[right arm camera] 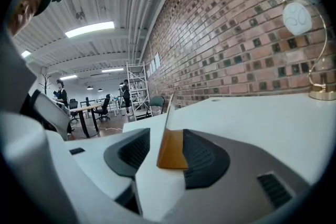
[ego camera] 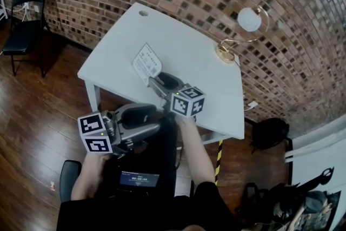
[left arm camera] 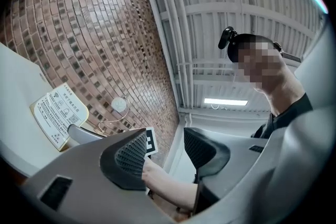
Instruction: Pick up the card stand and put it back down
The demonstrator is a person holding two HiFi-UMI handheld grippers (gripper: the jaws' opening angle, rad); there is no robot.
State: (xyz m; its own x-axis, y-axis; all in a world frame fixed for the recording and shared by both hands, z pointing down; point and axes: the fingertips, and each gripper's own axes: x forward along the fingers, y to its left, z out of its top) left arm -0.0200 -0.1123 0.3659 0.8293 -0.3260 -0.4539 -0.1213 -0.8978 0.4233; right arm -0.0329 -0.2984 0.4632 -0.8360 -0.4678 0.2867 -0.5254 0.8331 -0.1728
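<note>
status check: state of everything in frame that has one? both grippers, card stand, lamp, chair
left gripper: open, nothing between the jaws.
right gripper: open, one jaw on either side of the card stand, not clamped.
card stand: upright, standing on the table.
lamp: upright on the table; lit or not, cannot tell.
chair: unfolded, empty.

Grey left gripper, right gripper; black ribbed pads
</note>
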